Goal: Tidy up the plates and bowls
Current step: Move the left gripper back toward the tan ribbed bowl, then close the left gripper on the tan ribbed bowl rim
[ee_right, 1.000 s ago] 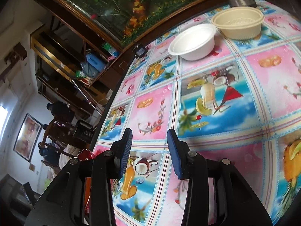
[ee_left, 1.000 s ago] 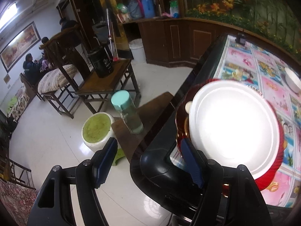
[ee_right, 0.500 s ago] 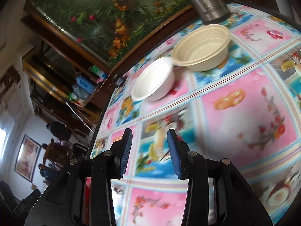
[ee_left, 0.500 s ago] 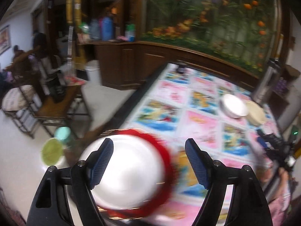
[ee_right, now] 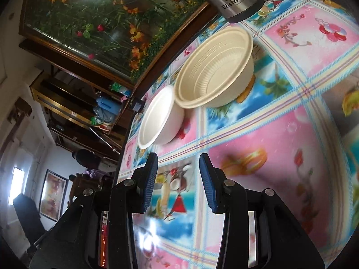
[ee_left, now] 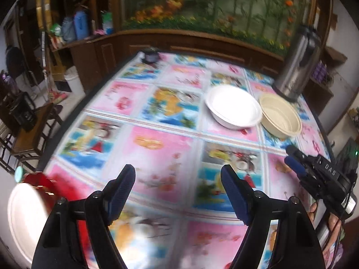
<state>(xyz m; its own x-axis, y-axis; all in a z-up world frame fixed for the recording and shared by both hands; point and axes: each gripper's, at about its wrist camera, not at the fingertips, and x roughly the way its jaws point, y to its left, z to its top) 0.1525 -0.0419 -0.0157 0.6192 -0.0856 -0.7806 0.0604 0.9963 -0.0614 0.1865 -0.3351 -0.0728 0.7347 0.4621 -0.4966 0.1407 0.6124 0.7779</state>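
Now both grippers gape, holding nothing — left gripper (ee_left: 178, 192) freshly widened, right gripper (ee_right: 178, 179) narrower — facing a white foam bowl (ee_right: 160, 121) touching a ribbed cream plastic bowl (ee_right: 215, 69).

White bowl (ee_left: 233, 109), cream bowl (ee_left: 280, 118), pink-and-blue fruit-patterned tablecloth (ee_left: 161, 148).

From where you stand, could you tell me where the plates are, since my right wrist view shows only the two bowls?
Observer: A white plate lies on a red plate at the table's near left edge.
Operator: Thank you. Is the left claw carrying anything?
Observer: No. The left claw is empty above the tablecloth; its jaws have just been opening.
Operator: How does my right claw sit relative to the bowls?
Observer: The right claw is short of the cream bowl, not touching it.
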